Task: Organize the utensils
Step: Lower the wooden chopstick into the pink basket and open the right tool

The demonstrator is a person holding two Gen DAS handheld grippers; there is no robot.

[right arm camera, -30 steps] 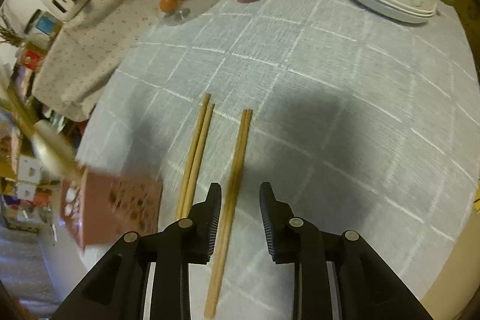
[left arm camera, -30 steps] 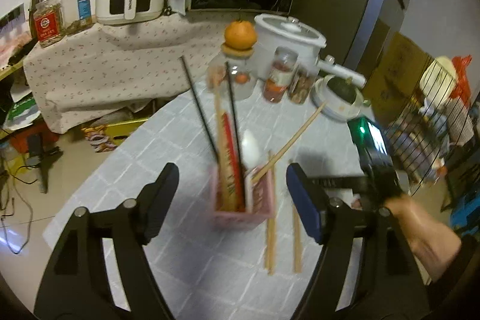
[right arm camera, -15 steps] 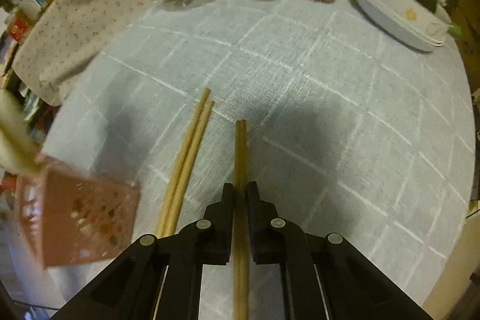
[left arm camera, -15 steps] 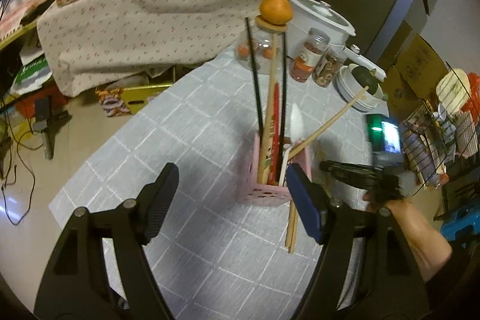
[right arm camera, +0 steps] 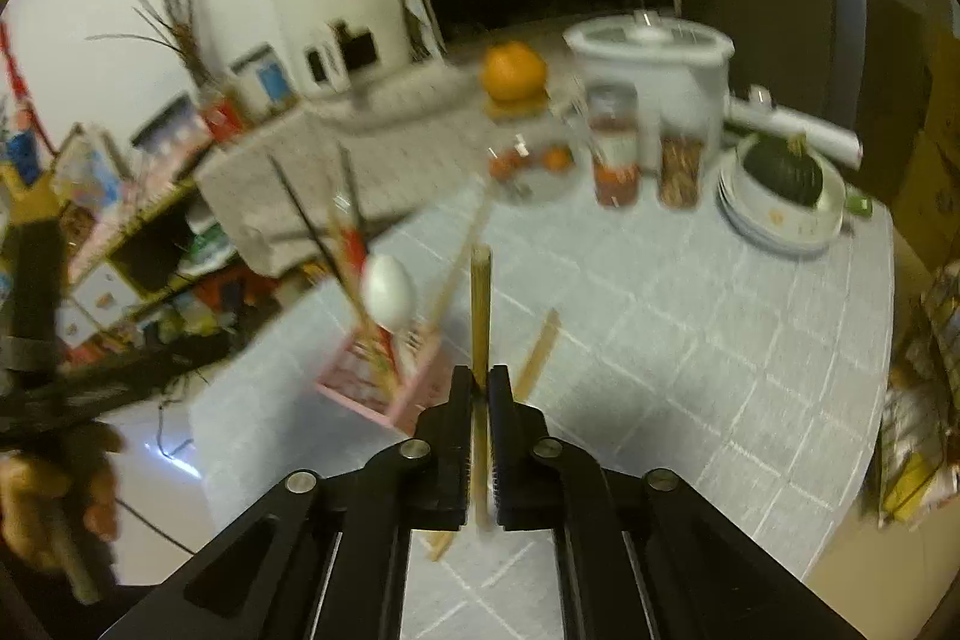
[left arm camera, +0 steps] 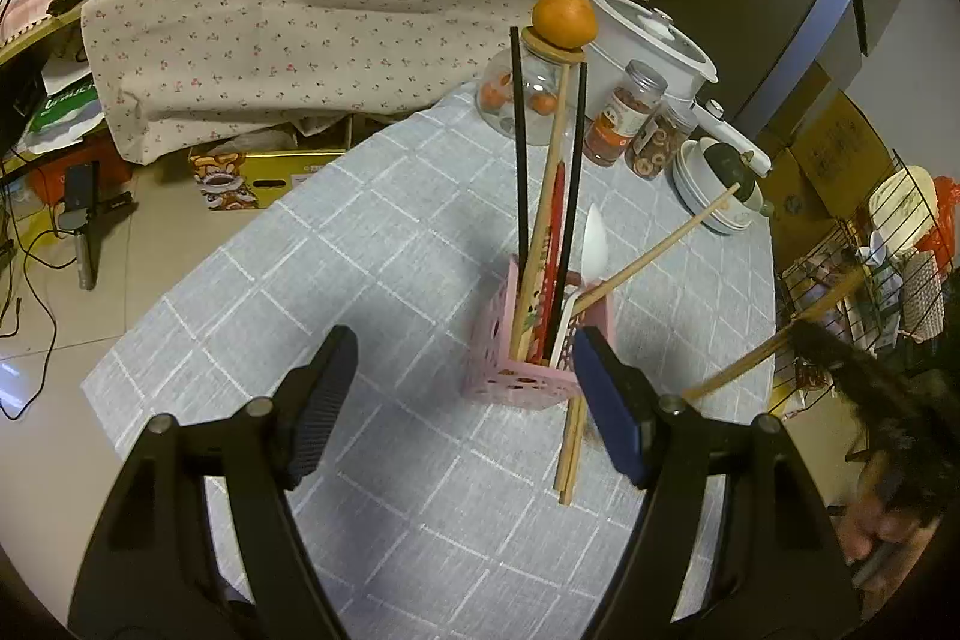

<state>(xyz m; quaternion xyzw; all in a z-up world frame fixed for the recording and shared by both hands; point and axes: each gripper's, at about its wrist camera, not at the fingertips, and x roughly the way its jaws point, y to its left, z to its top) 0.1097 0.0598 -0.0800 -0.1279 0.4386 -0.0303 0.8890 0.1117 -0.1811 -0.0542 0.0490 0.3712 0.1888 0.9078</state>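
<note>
A pink perforated utensil holder [left arm camera: 528,376] stands on the grey checked tablecloth [left arm camera: 372,232]. It holds black chopsticks, wooden and red chopsticks and a white spoon [left arm camera: 594,244]. My left gripper [left arm camera: 462,400] is open just in front of the holder, its right finger overlapping the holder's near corner. Two wooden chopsticks [left arm camera: 570,442] lie on the cloth beside the holder. My right gripper [right arm camera: 480,388] is shut on a single wooden chopstick [right arm camera: 480,304], raised above the table to the right of the holder [right arm camera: 372,388]. In the left wrist view that gripper [left arm camera: 807,337] is blurred at the right edge.
At the table's far side stand a glass jar [left arm camera: 528,94] with an orange on its lid, two spice jars [left arm camera: 624,118], a white pot [left arm camera: 648,46] and stacked bowls holding a green squash [left arm camera: 720,184]. A wire rack [left arm camera: 870,268] stands off the right edge.
My right gripper closed on the single wooden chopstick and lifted it off the cloth, swinging up towards the holder. The left gripper came nearer the holder, then stayed still and open.
</note>
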